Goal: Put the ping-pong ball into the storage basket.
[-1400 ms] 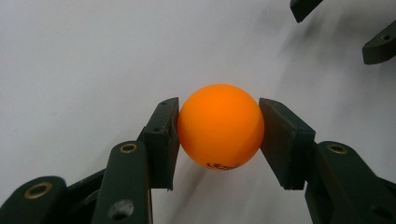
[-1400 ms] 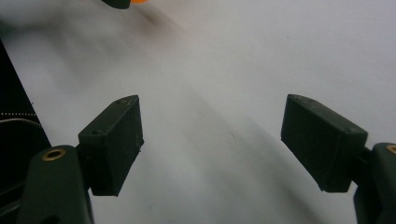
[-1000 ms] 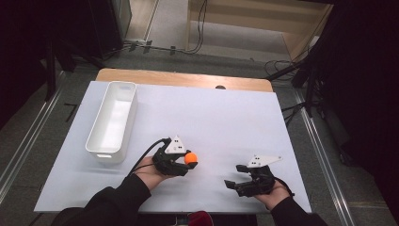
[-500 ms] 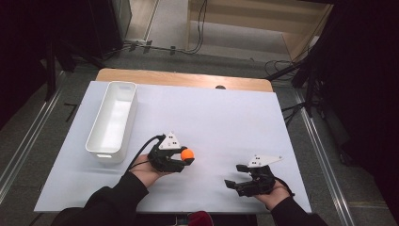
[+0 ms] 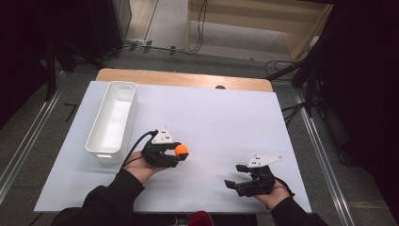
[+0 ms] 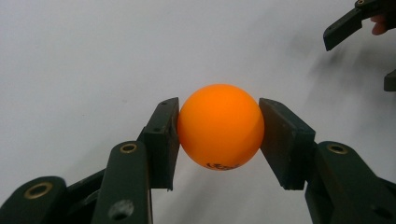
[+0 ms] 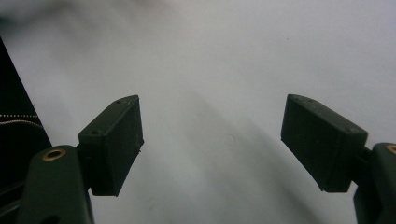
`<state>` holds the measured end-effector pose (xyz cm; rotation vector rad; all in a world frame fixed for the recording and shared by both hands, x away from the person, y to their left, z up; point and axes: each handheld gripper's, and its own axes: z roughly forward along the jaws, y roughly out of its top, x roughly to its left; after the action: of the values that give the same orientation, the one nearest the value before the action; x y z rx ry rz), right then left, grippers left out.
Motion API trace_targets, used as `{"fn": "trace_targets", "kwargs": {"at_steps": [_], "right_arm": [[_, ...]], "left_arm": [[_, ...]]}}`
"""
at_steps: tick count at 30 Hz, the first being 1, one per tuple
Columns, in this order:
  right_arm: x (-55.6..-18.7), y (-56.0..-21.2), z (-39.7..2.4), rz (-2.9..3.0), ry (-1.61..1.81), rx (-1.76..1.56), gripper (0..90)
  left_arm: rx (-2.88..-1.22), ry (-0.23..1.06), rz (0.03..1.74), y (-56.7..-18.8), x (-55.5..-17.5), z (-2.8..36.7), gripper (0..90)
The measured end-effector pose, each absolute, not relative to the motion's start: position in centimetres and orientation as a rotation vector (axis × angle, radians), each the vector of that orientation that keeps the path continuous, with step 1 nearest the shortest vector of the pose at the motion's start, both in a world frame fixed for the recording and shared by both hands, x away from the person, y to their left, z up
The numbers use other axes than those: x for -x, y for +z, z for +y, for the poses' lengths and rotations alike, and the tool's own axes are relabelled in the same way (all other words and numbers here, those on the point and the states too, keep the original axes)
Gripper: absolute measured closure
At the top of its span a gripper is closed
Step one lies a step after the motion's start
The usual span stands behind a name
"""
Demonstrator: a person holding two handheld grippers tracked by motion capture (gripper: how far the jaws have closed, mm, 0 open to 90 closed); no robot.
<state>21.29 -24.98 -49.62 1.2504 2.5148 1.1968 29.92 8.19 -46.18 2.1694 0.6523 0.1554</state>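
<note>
White, smooth table (image 5: 211, 117) under me: my left gripper (image 6: 219, 128) clamps a glossy orange ping-pong ball (image 6: 220, 126), its dark print unreadable, near the front edge; my right gripper (image 7: 212, 140) gapes, nothing between.

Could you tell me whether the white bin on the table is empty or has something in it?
Empty. In the high view the bin shows a bare white inside; the orange ball sits outside it, between the pads of the left hand-held gripper.
</note>
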Motion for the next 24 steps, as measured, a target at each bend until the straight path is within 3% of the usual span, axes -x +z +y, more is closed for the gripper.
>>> {"fn": "trace_targets", "kwargs": {"at_steps": [24], "right_arm": [[-21.3, -49.6, -25.0, 2.518, 1.197, -1.246, 19.5]], "left_arm": [[-2.147, 0.177, 0.724, -45.5, -31.0, 10.1, 50.7]]}}
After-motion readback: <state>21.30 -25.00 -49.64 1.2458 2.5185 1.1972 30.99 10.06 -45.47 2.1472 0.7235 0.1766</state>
